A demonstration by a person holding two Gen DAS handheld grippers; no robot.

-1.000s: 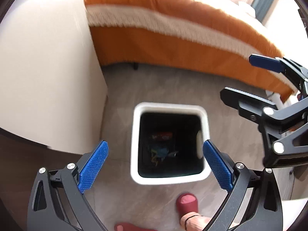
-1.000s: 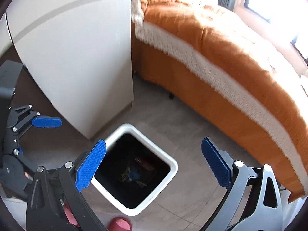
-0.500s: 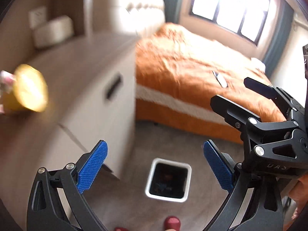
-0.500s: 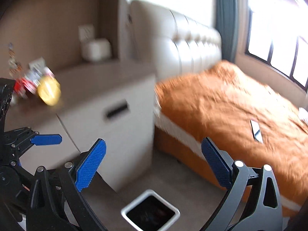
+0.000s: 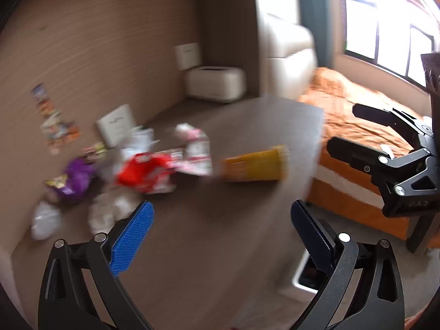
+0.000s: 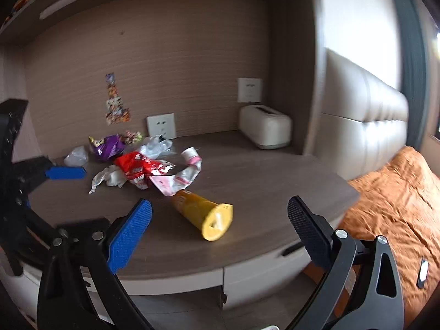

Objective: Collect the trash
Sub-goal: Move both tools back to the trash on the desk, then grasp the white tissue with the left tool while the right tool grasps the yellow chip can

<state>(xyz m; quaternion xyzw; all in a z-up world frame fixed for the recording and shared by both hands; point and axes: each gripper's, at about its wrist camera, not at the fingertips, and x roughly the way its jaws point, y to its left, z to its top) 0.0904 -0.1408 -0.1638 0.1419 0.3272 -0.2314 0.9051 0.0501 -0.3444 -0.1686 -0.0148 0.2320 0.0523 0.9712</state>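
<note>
Trash wrappers (image 6: 140, 165) are heaped near the desk's (image 6: 261, 181) back wall; a yellow canister (image 6: 203, 214) lies toward the bare front edge. Both the left gripper (image 5: 220, 233) and right gripper (image 6: 220, 233) are held wide open, empty.

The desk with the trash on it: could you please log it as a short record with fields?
surface: brown desk
nearest item: yellow tube, lying on its side
pile behind it: red wrapper, purple wrapper, white crumpled wrappers
back corner: cream box
left gripper: open, empty
right gripper: open, empty
bin: on floor beside desk
</note>
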